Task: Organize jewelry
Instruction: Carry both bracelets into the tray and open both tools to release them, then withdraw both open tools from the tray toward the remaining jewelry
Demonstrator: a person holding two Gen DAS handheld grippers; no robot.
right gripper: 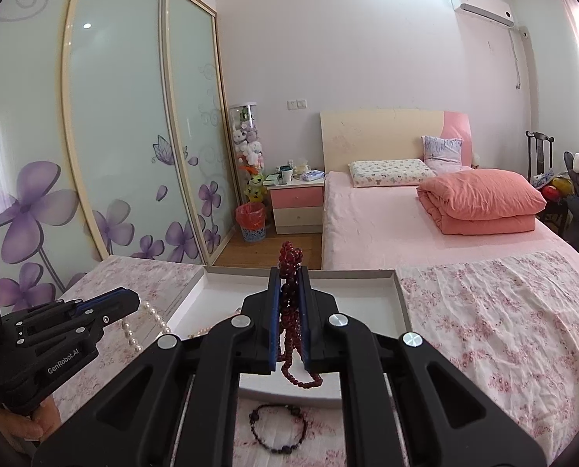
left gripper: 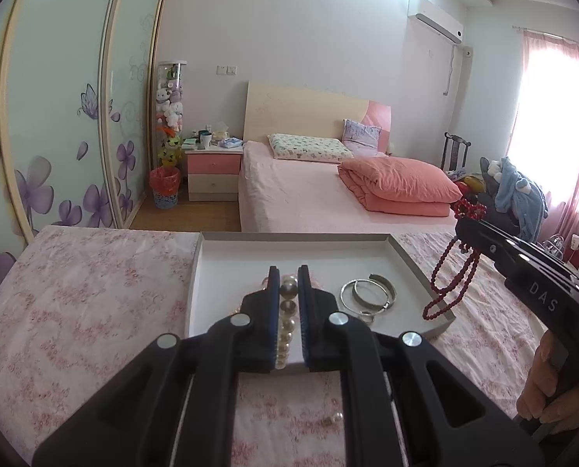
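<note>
My left gripper [left gripper: 288,274] is shut on a white pearl necklace [left gripper: 287,311] and holds it above the near part of a shallow white tray [left gripper: 402,251]. Silver bangles [left gripper: 367,295] and a small ring [left gripper: 366,317] lie in the tray. My right gripper [right gripper: 288,272] is shut on a dark red bead necklace [right gripper: 289,303], held above the tray [right gripper: 400,292]; its loops hang down. In the left wrist view the right gripper [left gripper: 464,220] is over the tray's right edge with the red beads [left gripper: 451,288] dangling. The left gripper [right gripper: 134,301] shows with pearls [right gripper: 134,338] hanging.
The tray sits on a pink floral cloth [left gripper: 75,303]. A dark bead bracelet [right gripper: 278,428] lies on the cloth in front of the tray. A few loose pearls [left gripper: 334,418] lie near me. A bed [left gripper: 309,198] and a wardrobe [left gripper: 56,116] stand behind.
</note>
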